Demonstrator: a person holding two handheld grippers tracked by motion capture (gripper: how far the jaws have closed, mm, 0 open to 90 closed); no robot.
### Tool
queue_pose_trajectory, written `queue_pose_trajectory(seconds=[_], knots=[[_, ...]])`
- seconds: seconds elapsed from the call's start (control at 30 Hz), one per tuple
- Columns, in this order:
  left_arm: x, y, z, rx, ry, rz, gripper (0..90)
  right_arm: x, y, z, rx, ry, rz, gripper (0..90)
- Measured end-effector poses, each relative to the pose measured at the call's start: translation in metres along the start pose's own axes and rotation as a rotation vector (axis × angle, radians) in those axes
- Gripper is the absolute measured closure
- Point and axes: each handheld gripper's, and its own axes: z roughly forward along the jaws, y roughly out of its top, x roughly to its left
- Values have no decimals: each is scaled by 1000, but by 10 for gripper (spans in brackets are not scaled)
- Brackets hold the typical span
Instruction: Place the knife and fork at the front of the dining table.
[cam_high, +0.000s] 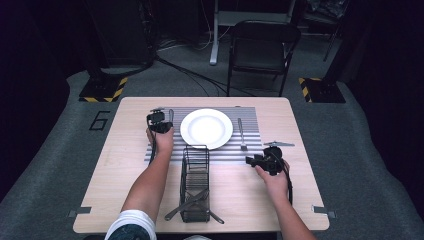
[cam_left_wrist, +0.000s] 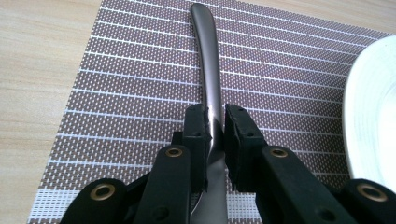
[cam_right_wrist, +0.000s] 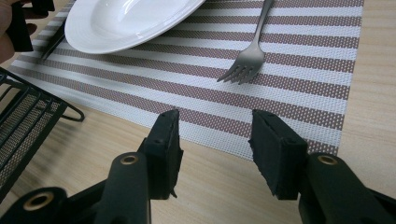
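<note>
A metal knife (cam_left_wrist: 209, 70) lies on the striped placemat (cam_left_wrist: 116, 93) left of the white plate (cam_left_wrist: 373, 107), its handle pointing away from me. My left gripper (cam_left_wrist: 215, 116) is shut on it, both pads against its sides; in the high view the left gripper (cam_high: 160, 122) sits at the placemat's left side beside the plate (cam_high: 206, 128). My right gripper (cam_right_wrist: 215, 126) is open with nothing between its jaws, held over bare wood just before the placemat's near edge (cam_right_wrist: 280, 140). A fork (cam_right_wrist: 250, 56) lies on the mat beyond it, tines toward me, right of the plate (cam_right_wrist: 121, 23).
A black wire caddy (cam_high: 195, 182) stands on the table (cam_high: 300, 200) between my forearms, with several utensils in its near end; its corner (cam_right_wrist: 23, 126) is left of the right gripper. A folding chair (cam_high: 262, 47) stands on the floor beyond the table.
</note>
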Motion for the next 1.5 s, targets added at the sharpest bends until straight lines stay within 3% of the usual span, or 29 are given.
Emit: queue_pose_trajectory(seconds=[0.3,0.57,0.8,0.93,1.07,1.17,1.37,1.5], knots=[[8,4,-7,0,-48,22,682,0,0,1,-1,-1,3,522],[8,13,-28,-55,-58,42,613,1,1,-1,-8,-2,3,522],[10,21,-49,-74,-81,96,590,2,1,-2,-5,-9,-2,522],[10,22,-57,-49,-103,129,578,3,1,-2,-7,-12,-3,522],[8,19,-68,-72,-123,176,572,3,1,-1,-6,-13,-3,522],[10,18,-75,-55,-138,205,554,4,1,0,-3,-11,1,522],[14,14,-93,-37,-179,240,500,4,3,2,-2,-10,-5,521],[13,10,-106,-54,-201,267,482,4,4,1,-5,-12,-2,519]])
